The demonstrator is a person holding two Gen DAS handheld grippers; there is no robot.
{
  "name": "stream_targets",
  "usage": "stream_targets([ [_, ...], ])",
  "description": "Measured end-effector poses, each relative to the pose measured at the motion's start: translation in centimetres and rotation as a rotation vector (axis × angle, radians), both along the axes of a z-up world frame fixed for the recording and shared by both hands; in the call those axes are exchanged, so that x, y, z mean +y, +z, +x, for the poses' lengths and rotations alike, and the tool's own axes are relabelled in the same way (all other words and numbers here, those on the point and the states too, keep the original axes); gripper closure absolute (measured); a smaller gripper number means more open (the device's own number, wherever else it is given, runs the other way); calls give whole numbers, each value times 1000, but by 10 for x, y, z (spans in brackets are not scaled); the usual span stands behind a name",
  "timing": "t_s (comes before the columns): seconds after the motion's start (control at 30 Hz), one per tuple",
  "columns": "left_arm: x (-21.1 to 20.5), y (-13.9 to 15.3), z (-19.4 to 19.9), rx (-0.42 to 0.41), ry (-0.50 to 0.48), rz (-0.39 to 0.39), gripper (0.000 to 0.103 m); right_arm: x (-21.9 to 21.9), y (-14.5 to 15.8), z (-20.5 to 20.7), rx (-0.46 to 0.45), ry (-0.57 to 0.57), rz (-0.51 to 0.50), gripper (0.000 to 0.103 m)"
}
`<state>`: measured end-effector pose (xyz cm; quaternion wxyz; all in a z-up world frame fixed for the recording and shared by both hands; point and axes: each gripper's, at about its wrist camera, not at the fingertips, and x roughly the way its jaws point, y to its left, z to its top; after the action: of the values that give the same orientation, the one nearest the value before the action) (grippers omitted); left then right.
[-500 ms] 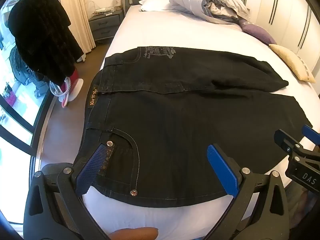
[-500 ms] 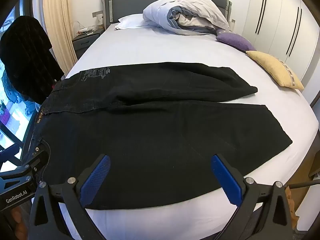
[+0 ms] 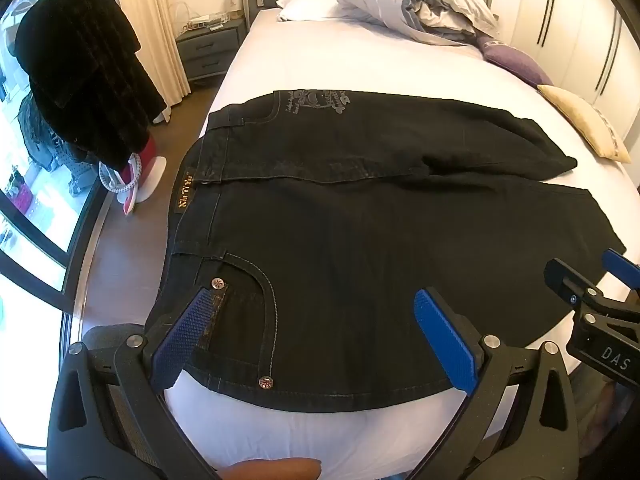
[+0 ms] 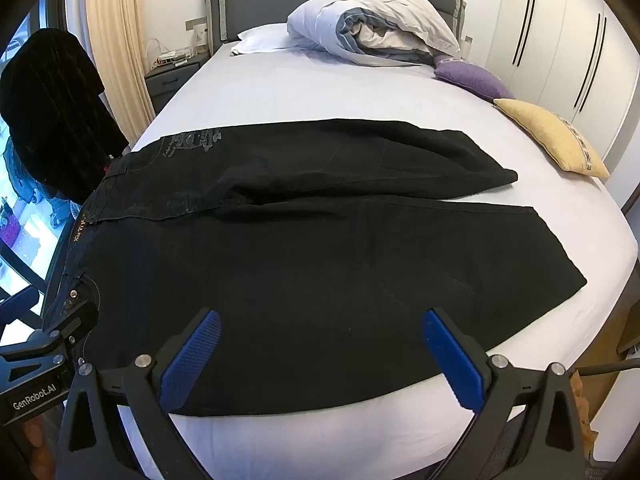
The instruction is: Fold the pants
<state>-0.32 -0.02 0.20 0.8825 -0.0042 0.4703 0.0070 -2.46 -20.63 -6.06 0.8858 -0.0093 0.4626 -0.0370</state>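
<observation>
Our left gripper (image 3: 316, 334) and right gripper (image 4: 320, 354) tilt downward over the black pants (image 4: 320, 248), jaws spread wide, nothing grasped.

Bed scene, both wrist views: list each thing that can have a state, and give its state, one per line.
Pants: spread flat on bed, legs apart, unfolded.
Left gripper: open, empty, over the waist end.
Right gripper: open, empty, over the near leg.
Duvet: bundled at the headboard.
Wardrobe doors: closed.
Nightstand drawers: closed.
</observation>
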Motion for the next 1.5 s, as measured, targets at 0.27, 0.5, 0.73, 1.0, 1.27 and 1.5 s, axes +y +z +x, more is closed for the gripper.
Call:
stream_targets([
  [0.27, -2, -4, 1, 3, -1, 5, 0, 3, -1, 0, 0, -1, -1, 0],
  [0.5, -2, -5, 1, 4, -1, 7, 0, 3, 0, 0, 4, 2, -1, 0],
  [0.73, -2, -4, 2, 4, -1, 7, 0, 2, 0, 0, 5, 2, 0, 0],
  [1.0, -2, -4, 2, 5, -1, 7, 0, 3, 0, 1, 5, 1, 0, 0],
  [1.27, -2, -4, 2, 6, -1, 8, 0, 2, 0, 0, 7, 2, 1, 0],
  [1.5, -2, -5, 2, 5, -1, 9, 0, 2, 0, 0, 8, 2, 1, 0],
])
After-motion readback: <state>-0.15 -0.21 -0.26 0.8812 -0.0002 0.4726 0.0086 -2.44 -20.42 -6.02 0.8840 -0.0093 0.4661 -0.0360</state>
